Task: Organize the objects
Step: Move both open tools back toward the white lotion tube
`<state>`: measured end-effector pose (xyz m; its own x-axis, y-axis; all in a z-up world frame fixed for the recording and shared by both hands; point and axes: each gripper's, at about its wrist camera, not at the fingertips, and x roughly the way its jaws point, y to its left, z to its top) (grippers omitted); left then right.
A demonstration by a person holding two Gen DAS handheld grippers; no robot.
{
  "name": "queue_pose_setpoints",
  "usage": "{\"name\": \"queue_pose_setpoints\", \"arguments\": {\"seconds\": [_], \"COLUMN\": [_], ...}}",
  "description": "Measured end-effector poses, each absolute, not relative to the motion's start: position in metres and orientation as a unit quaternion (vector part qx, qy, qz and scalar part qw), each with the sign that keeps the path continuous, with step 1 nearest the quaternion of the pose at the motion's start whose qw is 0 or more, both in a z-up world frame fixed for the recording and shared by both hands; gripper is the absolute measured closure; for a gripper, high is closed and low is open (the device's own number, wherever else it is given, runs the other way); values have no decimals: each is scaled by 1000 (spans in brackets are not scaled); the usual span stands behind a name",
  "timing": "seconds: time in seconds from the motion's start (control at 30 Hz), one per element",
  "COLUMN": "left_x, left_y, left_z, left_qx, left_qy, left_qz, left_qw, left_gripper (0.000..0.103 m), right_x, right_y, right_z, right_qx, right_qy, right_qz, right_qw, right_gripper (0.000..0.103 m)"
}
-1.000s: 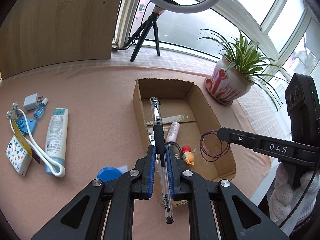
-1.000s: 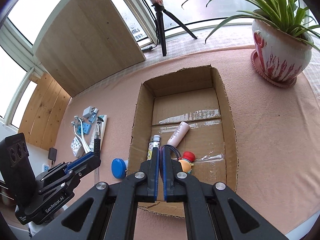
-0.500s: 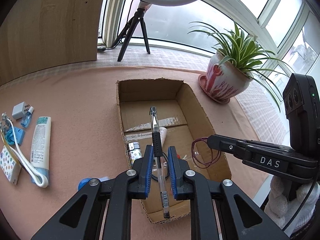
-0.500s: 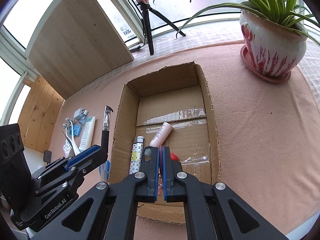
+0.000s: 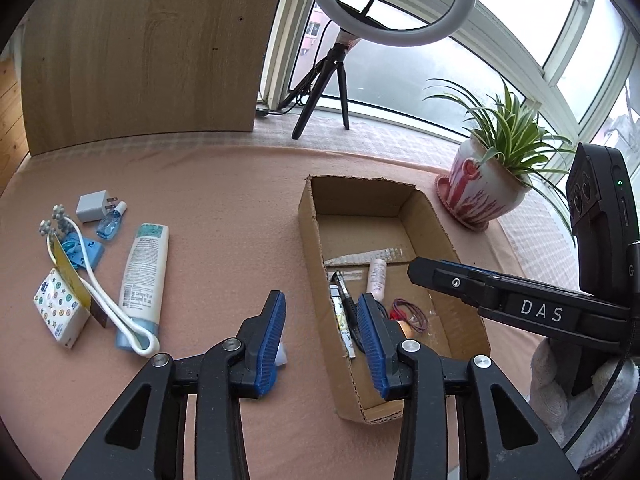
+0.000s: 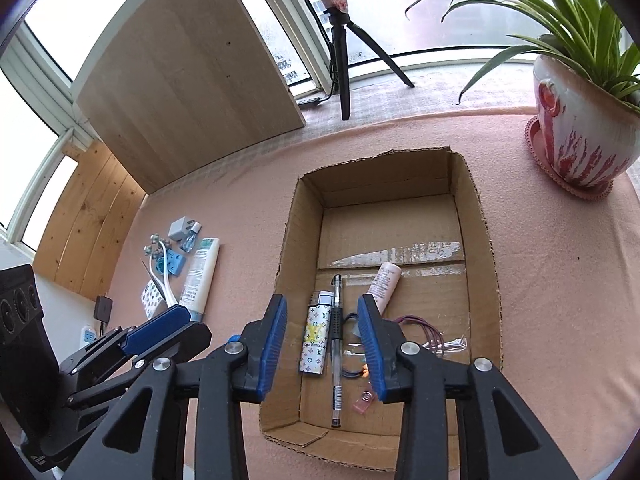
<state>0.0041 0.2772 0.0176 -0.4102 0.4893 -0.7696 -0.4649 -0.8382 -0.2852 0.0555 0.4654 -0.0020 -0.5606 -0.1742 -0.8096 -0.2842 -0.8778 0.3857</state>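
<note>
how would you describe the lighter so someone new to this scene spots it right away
Find the open cardboard box on the pink table cover. The lighter lies flat near its left wall, beside a clear pen. It is the only short, flat block there, white with a coloured printed pattern and a silver top.

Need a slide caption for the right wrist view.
Right gripper opening above the cardboard box, where a pen and lighter lie side by side.

Big windows (image 5: 520, 20) curve around from 12 to 3 o'clock and let in soft gray daylight. A round ring light (image 5: 390, 4) on a black tripod stands at 12 o'clock, and a wooden board (image 5: 140, 52) leans at 10 o'clock. A pink cloth covers the worktop (image 5: 224, 208).
</note>
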Motion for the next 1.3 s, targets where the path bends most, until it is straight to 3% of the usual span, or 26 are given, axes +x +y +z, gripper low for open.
{"name": "queue_pose_setpoints", "arguments": {"seconds": [0.63, 1.3], "left_x": [-1, -81], "left_y": [144, 108], "left_z": [10, 6], "left_qx": [-461, -497], "left_qy": [-87, -87], "left_qz": [864, 828], "left_qw": [180, 246], "left_gripper": [53, 52], "right_x": [-9, -42], "right_y": [352, 346], "right_z": [-4, -24], "right_qx": [-516, -523], "right_qy": [144, 219], "right_qz": [843, 824], "right_qw": [-47, 3], "right_gripper": [60, 59]}}
